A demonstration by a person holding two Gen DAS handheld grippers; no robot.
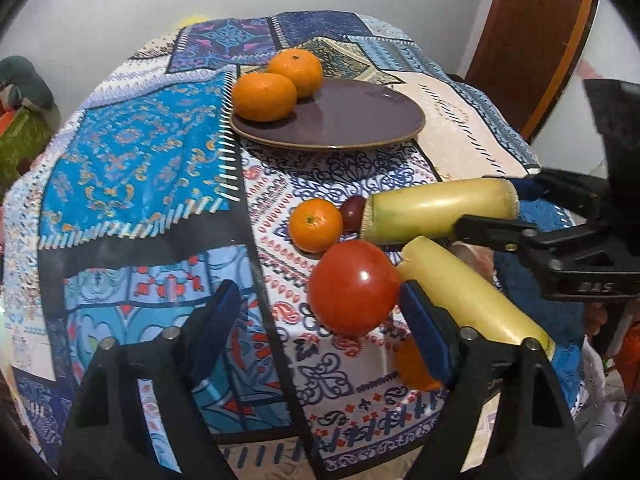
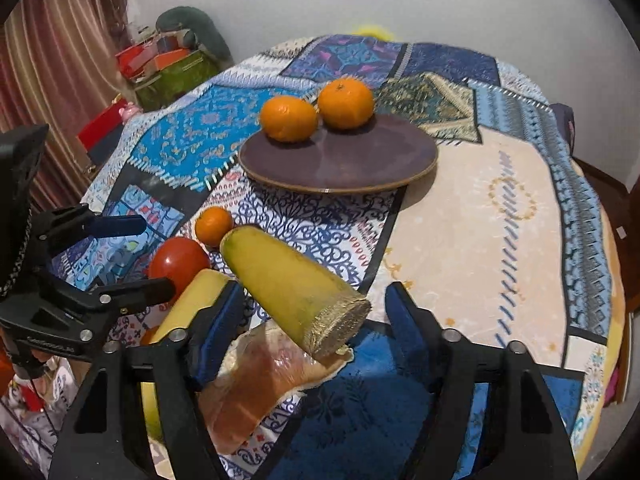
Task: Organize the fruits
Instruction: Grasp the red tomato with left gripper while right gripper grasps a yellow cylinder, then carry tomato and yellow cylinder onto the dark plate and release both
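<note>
Room corner with a patchwork-covered table.
Plain white wall (image 2: 460, 4) behind the table (image 2: 500, 208); striped reddish curtain (image 2: 60, 60) left, wooden door (image 1: 532, 40) right, piled boxes (image 2: 168, 64).

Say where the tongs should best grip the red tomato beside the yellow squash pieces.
Probably across the tomato at its widest middle, coming from above: it is round and smooth, and a squash piece crowds one side, so the pads must slip between them.
</note>
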